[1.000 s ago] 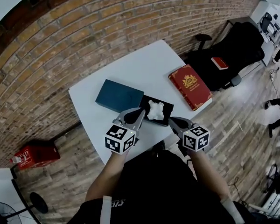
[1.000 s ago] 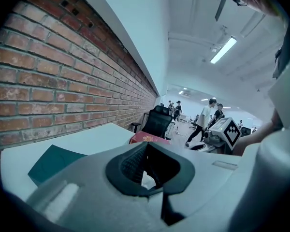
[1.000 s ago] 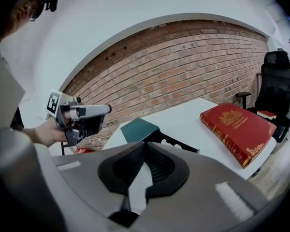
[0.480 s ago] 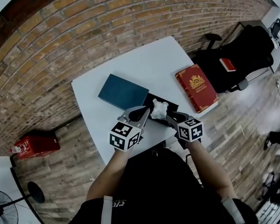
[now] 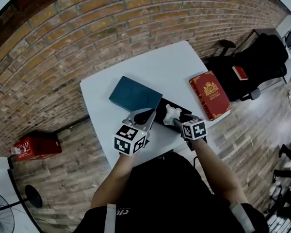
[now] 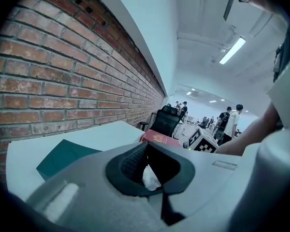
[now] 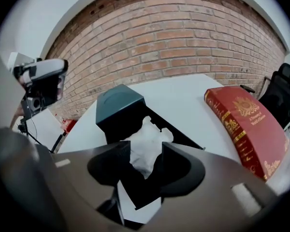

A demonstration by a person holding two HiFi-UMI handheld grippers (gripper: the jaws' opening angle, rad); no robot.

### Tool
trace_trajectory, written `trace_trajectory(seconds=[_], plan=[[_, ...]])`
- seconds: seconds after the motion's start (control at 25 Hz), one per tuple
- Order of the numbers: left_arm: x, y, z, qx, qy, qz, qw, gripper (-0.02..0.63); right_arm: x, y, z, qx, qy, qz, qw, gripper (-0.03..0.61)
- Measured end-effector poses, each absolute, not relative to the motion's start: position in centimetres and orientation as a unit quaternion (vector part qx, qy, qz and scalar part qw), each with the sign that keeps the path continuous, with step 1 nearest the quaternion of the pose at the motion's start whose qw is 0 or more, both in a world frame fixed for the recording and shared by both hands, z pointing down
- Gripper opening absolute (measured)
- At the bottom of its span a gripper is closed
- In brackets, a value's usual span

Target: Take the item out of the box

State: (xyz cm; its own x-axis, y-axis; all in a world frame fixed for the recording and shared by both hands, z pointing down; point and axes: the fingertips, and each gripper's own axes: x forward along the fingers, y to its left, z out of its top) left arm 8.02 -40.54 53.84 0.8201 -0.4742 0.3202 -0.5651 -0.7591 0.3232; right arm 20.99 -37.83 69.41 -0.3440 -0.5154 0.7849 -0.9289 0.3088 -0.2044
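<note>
Above the box [image 7: 181,137], the right gripper [image 7: 141,153], jaws just opened wide, straddles the white item [image 5: 172,112] without pinching; the left gripper [image 6: 146,146] is closed, empty. The unheld box may lift too.

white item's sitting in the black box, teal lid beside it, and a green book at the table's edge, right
Not quite: the book at the table's edge is red, not green, as the head view shows. The white item does sit in the black box, with the teal lid beside it.
</note>
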Motion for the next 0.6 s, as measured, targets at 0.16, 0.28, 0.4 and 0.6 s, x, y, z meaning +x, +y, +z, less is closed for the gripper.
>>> trace_trajectory(seconds=[0.16,0.28,0.4,0.6], plan=[[7.4,-40.8,54.0,0.931,-0.279,0.102,0.212,0.005,21.6,-38.2,71.0,0.486,-0.722,0.337,0.360,0.204],[7.3,-40.7,54.1,0.933,-0.274,0.099,0.213,0.005,21.4,-38.1,72.1,0.470,-0.714,0.342,0.391,0.210],[7.1,-40.6,54.2,0.934,-0.270,0.096,0.215,0.005,21.1,-38.0,73.2,0.458,-0.703,0.346,0.420,0.209],[7.2,-40.2,54.2,0.935,-0.262,0.094,0.221,0.005,20.9,-38.3,73.9,0.445,-0.688,0.318,0.476,0.192]])
